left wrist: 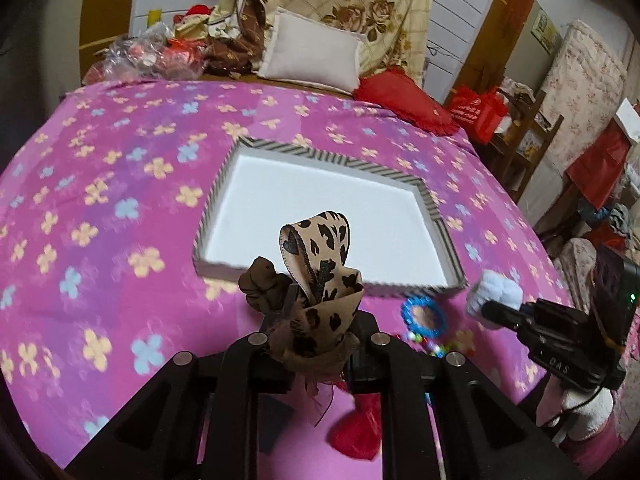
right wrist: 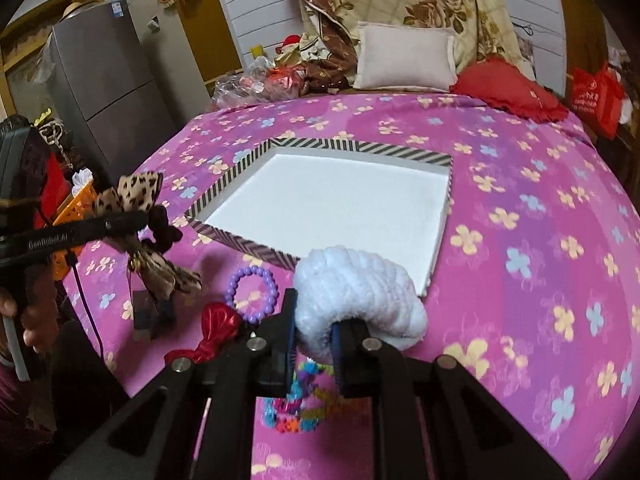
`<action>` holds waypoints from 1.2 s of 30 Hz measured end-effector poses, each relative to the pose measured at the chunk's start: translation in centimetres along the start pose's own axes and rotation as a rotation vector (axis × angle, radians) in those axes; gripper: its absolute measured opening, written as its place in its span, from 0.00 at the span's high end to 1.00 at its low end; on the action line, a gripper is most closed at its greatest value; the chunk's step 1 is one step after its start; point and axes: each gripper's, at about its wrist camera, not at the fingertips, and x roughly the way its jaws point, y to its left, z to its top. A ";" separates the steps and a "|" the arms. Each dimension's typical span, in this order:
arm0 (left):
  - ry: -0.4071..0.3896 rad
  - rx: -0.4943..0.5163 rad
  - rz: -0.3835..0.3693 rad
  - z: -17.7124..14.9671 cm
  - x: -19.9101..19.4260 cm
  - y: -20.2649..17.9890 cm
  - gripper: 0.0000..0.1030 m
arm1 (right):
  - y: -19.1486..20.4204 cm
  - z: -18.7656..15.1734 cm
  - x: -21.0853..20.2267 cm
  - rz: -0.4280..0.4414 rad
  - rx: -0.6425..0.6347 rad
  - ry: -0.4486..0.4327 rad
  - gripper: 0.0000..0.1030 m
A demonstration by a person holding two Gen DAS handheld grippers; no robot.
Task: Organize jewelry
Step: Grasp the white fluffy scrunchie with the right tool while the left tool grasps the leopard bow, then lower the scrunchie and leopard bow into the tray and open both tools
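A shallow white tray with a striped rim [left wrist: 336, 160] [right wrist: 360, 148] lies empty on the pink flowered bedspread. My left gripper [left wrist: 316, 320] is shut on a leopard-print bow hair clip [left wrist: 320, 256], held above the bed just before the tray's near edge; it also shows in the right wrist view [right wrist: 132, 200]. My right gripper [right wrist: 316, 340] is shut on a fluffy white scrunchie [right wrist: 356, 288], also near the tray's front edge, seen in the left wrist view [left wrist: 496, 292]. On the bed lie a blue bead bracelet [left wrist: 424, 316], a purple bead bracelet [right wrist: 252, 292], a red shiny bow [right wrist: 216, 332] and a multicoloured bracelet [right wrist: 296, 404].
White [right wrist: 404, 60] and red [right wrist: 516, 92] pillows and a folded floral quilt [right wrist: 400, 0] sit at the bed's head. A grey fridge [right wrist: 104, 92] stands left of the bed. Red bags and shelves [left wrist: 480, 116] crowd the right side.
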 end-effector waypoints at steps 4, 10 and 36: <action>-0.012 0.021 0.056 1.6 1.0 0.3 1.00 | 0.2 1.2 1.4 -0.008 -0.020 0.012 0.86; -0.025 0.028 0.134 3.8 2.8 1.4 1.00 | 0.4 3.6 3.3 -0.015 -0.039 0.018 0.86; 0.074 0.035 0.203 8.6 11.8 5.1 1.00 | 6.3 9.7 16.2 0.077 -0.115 0.137 0.86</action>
